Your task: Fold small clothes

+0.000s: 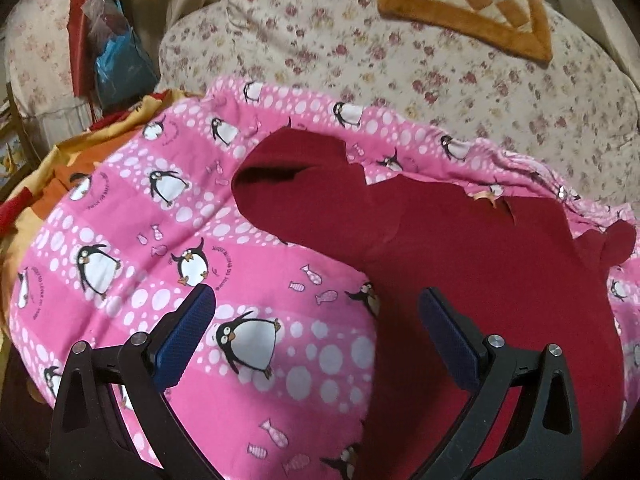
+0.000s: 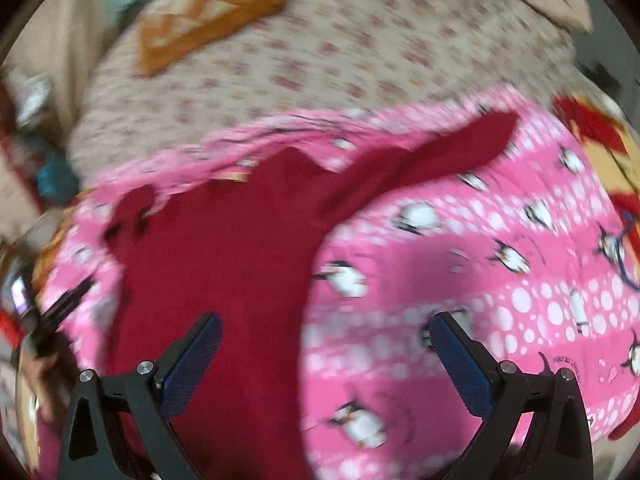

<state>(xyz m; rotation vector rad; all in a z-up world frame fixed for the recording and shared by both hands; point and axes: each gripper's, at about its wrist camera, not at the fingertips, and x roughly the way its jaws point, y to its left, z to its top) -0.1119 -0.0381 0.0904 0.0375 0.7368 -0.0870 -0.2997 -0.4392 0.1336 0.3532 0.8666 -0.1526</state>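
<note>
Left wrist view: the left gripper [image 1: 318, 300] is hovering with its jaws spread apart, holding nothing. One finger is sitting over the pink penguin blanket [image 1: 168, 240], the other over the red garment [image 1: 480, 272]. The garment is lying spread out on the blanket, one sleeve [image 1: 296, 184] reaching toward the floral bedding [image 1: 400, 76]. An orange cushion [image 1: 468, 4] is resting on that bedding.

Right wrist view (blurred): the right gripper [image 2: 326, 328] is also hovering with jaws apart and empty, straddling the garment's [image 2: 224, 248] edge where it is meeting the blanket [image 2: 480, 240]. A sleeve [image 2: 452, 148] is stretching toward the upper right.
</note>
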